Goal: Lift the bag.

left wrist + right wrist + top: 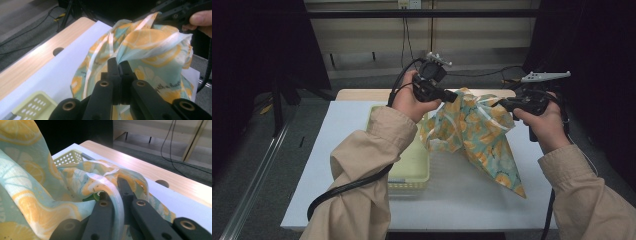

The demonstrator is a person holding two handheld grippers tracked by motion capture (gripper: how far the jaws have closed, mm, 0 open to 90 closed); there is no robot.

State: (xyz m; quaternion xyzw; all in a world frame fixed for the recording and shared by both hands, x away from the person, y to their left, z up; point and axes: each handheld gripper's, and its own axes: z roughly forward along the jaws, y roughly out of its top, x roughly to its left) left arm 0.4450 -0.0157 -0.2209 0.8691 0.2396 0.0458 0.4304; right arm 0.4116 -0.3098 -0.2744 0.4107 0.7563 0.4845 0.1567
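High view: we see lemon-print cloth (472, 135) held up over counter (462, 200), lower corner trailing near surface. Left gripper (451, 95) fingers (112, 72) pinched on cloth's top edge; right gripper (499, 103) fingers (123, 188) clamped on opposite edge. Pale green basket (412, 170) sits just left of cloth.

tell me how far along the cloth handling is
Done: both grippers are shut on the lemon-print pale green cloth, left gripper and right gripper at its top edge, lifting it. In hand: it hangs bunched, lower corner on the white table. Left: probably spreading or folding it; the yellow-green perforated plastic basket waits alongside.
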